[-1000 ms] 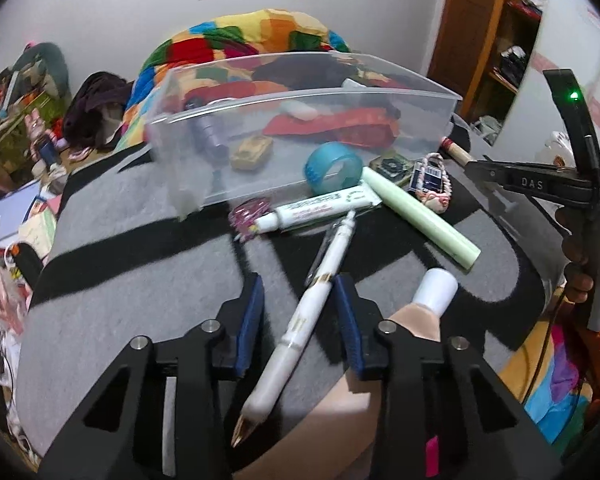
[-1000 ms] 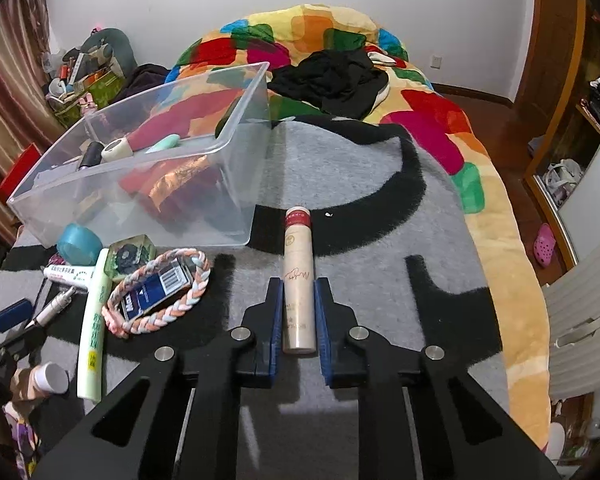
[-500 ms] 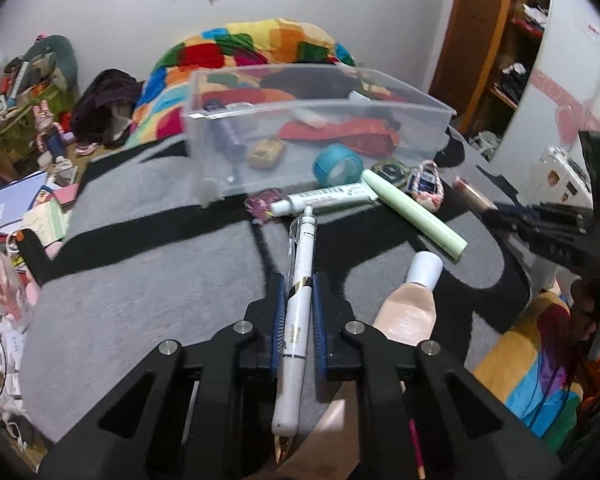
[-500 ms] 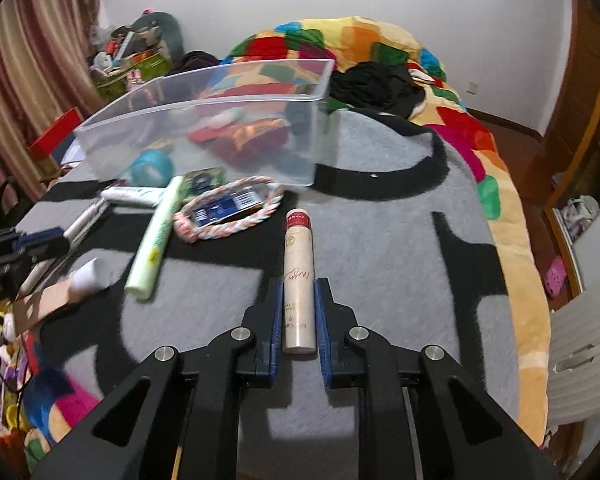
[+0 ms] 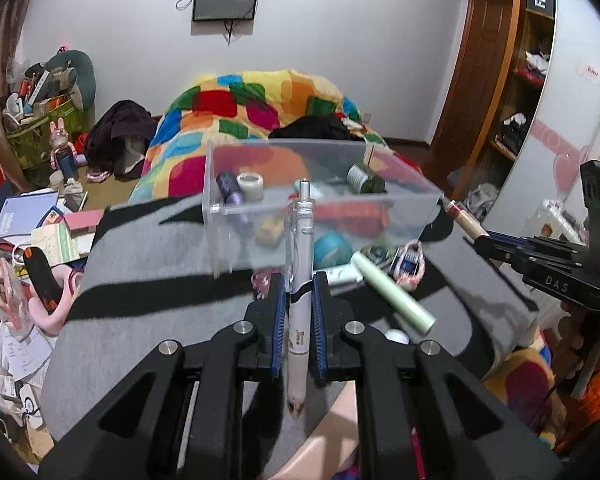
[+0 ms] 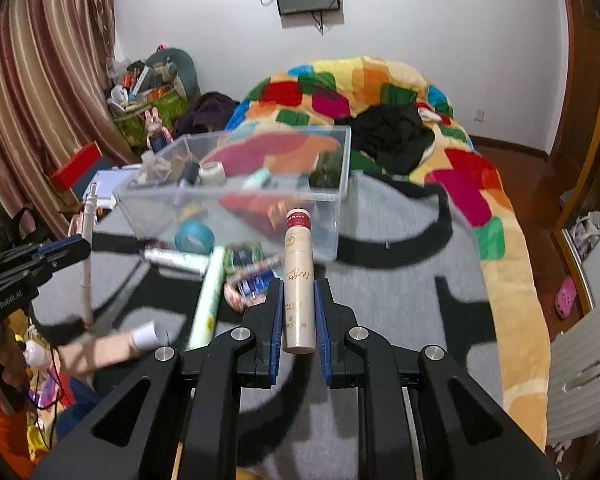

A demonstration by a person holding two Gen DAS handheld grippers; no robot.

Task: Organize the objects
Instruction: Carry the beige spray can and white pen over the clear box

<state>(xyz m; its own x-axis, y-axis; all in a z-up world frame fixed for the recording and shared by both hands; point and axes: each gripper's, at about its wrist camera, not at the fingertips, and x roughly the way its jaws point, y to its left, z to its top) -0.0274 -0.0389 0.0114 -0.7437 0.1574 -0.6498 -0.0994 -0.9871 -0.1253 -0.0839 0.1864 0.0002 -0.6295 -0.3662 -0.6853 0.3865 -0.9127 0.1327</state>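
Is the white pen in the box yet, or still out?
Out. The pen is clamped between the left gripper's fingers, held up in front of the clear box.

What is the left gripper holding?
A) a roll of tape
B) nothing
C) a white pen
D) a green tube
C: the left gripper has its blue pads shut on a white pen, which points toward the clear box.
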